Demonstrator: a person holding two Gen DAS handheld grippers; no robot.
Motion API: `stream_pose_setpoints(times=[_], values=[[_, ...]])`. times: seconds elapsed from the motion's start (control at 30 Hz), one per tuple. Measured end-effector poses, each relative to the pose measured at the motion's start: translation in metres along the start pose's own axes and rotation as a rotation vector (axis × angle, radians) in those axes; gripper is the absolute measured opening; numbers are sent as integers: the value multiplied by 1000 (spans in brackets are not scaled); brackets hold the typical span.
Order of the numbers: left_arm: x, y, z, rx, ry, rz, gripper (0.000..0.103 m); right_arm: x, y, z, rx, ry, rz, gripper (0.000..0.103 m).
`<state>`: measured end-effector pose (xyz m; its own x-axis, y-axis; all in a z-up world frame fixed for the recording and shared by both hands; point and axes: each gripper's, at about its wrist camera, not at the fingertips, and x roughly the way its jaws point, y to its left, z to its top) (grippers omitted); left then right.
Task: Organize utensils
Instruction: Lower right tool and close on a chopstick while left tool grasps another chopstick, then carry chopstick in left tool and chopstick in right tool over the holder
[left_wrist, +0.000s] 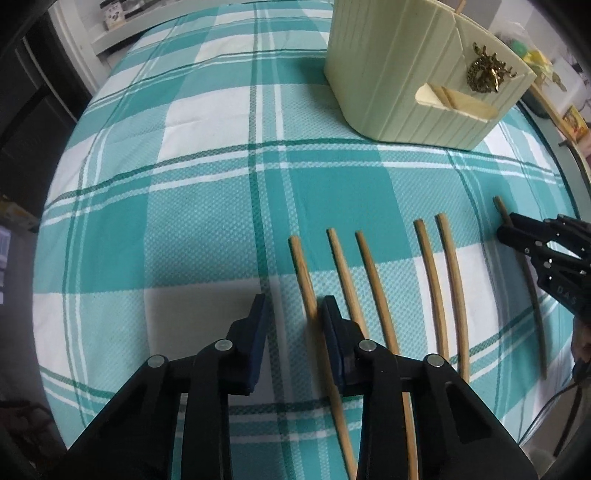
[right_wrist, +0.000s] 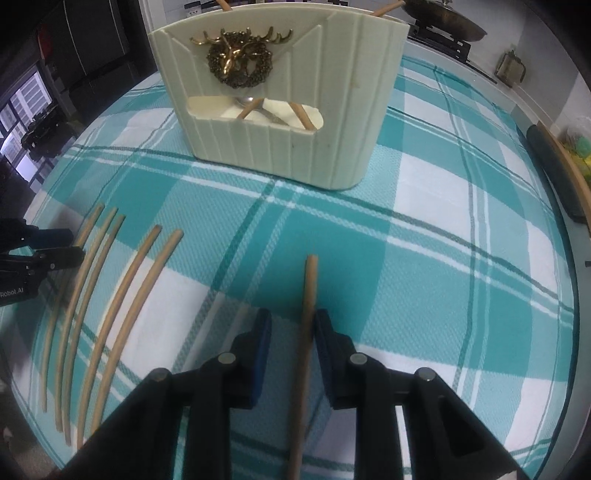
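Note:
Several wooden chopsticks (left_wrist: 373, 280) lie side by side on the plaid cloth. My left gripper (left_wrist: 295, 317) points down over the leftmost chopstick (left_wrist: 301, 273), which lies between its jaws against the right pad; cloth shows between it and the left pad, so the gripper is open. My right gripper (right_wrist: 291, 325) straddles the rightmost chopstick (right_wrist: 310, 280) the same way, open. Each gripper shows in the other's view: the right gripper (left_wrist: 511, 229) at the right edge, the left gripper (right_wrist: 74, 245) at the left edge. A cream utensil holder (right_wrist: 295, 155) with a brass deer emblem stands behind, holding chopsticks and a spoon.
A teal and white plaid cloth (right_wrist: 424, 258) covers the table. A dark padded bar (right_wrist: 554, 173) runs along the right edge. Brass ornaments (right_wrist: 443, 18) stand behind the holder. A shelf with jars (left_wrist: 122, 14) is at the far left.

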<state>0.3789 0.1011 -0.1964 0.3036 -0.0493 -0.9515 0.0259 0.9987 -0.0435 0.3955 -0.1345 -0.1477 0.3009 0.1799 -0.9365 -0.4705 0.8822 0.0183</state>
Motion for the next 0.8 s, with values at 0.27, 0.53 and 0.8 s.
stream_pose_setpoints(times=[0.27, 0.53, 0.8], values=[[-30, 6, -11, -52, -126, -28, 5, -11, -12, -1, 101, -112, 68, 6], [-131, -9, -42, -38, -346, -79, 5, -105, -12, -20, 109, -325, 132, 7], [-203, -11, -79, -42, -509, -119, 5, -198, 5, -57, 64, -526, 144, 7]])
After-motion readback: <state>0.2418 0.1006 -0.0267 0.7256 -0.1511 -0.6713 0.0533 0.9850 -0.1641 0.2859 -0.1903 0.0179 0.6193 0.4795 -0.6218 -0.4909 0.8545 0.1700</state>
